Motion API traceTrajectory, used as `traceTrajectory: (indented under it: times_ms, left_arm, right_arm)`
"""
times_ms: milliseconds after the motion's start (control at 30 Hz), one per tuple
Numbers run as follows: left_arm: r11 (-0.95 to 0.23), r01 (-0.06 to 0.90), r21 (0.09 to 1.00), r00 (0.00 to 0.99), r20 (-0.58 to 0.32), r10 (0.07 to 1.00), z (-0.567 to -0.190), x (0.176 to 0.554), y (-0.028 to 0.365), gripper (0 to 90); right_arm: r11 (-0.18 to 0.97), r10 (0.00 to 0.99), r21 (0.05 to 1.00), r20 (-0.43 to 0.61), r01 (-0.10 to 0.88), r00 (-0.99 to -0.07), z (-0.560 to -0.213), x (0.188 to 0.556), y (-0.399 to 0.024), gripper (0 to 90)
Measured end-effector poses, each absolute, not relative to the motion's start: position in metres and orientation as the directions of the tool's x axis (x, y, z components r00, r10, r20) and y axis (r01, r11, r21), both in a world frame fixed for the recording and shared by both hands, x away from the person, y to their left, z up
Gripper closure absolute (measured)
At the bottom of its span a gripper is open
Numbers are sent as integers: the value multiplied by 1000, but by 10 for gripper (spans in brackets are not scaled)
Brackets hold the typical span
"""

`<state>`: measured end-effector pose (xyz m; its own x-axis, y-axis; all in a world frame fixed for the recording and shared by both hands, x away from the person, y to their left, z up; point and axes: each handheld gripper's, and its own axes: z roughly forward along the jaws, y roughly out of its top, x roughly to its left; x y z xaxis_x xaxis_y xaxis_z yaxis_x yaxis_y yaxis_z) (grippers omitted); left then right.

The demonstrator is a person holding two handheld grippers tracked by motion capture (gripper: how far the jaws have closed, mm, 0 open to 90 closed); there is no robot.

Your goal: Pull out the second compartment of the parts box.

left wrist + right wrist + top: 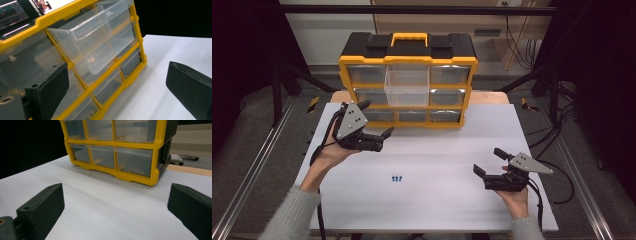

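Observation:
A yellow and black organiser point(408, 80) with clear drawers stands at the back of the white table point(437, 170). Its top middle drawer point(407, 87) is pulled out; in the left gripper view this clear drawer point(100, 37) looks empty. My left gripper point(377, 120) hovers open just left of the organiser's lower front, tilted, nothing between its jaws. My right gripper point(489, 161) rests open near the table's right front, aimed at the organiser point(115, 150). A few small blue pieces point(397, 178) lie on the table between the two hands.
Metal rails run along both sides of the table. Cables point(557, 135) trail on the floor to the right. A wooden strip point(492, 96) shows behind the white surface. The organiser has a yellow carry handle point(409, 37) on top.

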<state>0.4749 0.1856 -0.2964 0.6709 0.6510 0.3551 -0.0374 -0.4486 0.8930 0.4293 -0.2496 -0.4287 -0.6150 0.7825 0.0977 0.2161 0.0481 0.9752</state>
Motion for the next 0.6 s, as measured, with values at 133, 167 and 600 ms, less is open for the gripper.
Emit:
traceTrajectory:
  times_ms: [133, 167, 600]
  left_arm:
    - [-430, -15, 903, 671, 328, 665, -301, 473, 189, 37]
    - [-426, -13, 904, 670, 324, 667, -302, 472, 190, 36]
    - [-367, 69, 928, 658, 234, 716, -325, 471, 206, 27]
  right_arm:
    - [47, 782, 975, 99, 218, -615, -429, 429, -250, 15]
    - [39, 783, 975, 107, 221, -613, -428, 429, -249, 15]
    - [43, 785, 973, 106, 225, -611, -429, 429, -248, 15]
